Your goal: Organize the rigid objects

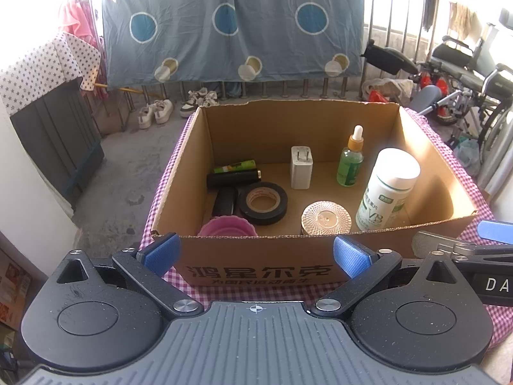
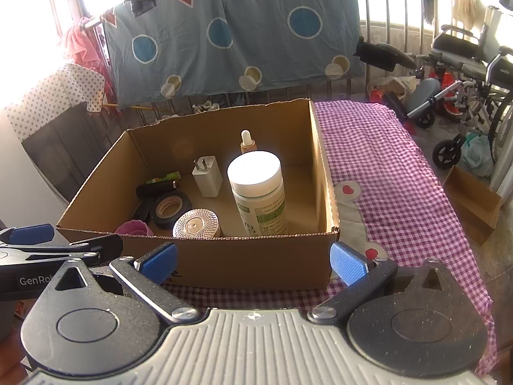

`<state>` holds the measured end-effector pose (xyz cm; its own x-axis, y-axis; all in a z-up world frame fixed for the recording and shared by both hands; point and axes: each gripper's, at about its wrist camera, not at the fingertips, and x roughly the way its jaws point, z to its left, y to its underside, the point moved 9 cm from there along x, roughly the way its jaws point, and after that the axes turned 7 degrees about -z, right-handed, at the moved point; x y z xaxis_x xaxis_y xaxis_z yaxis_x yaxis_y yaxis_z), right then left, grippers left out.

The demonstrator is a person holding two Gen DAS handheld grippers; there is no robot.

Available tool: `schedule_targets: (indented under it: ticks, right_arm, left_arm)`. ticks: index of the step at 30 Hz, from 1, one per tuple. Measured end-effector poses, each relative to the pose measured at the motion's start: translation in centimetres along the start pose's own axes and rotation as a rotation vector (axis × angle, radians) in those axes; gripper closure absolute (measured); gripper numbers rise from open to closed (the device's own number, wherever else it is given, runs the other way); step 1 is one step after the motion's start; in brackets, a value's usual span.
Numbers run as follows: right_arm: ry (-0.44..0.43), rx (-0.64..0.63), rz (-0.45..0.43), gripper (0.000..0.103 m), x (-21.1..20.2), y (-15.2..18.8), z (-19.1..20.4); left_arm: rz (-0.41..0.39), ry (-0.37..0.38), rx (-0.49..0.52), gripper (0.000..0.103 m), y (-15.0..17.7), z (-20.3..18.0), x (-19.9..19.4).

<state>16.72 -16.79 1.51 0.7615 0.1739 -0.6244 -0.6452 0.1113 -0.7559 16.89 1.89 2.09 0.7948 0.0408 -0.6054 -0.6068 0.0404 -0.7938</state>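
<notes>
An open cardboard box (image 1: pixel 256 266) (image 2: pixel 243 263) stands on the checked cloth. Inside are a white vitamin bottle (image 1: pixel 388 189) (image 2: pixel 258 192), a green dropper bottle (image 1: pixel 351 160) (image 2: pixel 247 139), a white charger (image 1: pixel 301 166) (image 2: pixel 207 176), a black tape roll (image 1: pixel 263 202) (image 2: pixel 171 208), a clear patterned lid (image 1: pixel 326 218) (image 2: pixel 196 224), a pink cup (image 1: pixel 227 227) (image 2: pixel 133 227), a black tube (image 1: pixel 233 177) (image 2: pixel 156 188) and a green tube (image 1: pixel 235 166) (image 2: pixel 163 178). My left gripper (image 1: pixel 256 255) and right gripper (image 2: pixel 253 263) both hang open in front of the box's near wall, holding nothing.
The pink checked cloth (image 2: pixel 384 166) covers the table right of the box. A small cardboard box (image 2: pixel 471 205) sits on the floor at right, near a wheelchair (image 2: pixel 465 73). A blue sheet (image 1: pixel 234 25) hangs on railings behind. Shoes (image 1: pixel 155 112) lie on the floor at left.
</notes>
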Motion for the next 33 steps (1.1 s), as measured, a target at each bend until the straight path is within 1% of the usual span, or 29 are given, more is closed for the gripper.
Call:
schedule_targets:
  ticks: [33]
  right_arm:
    - [0.007,0.004,-0.001,0.000,-0.35,-0.02,0.03]
  left_arm:
    - [-0.001,-0.002,0.000,0.001,-0.02,-0.14,-0.05]
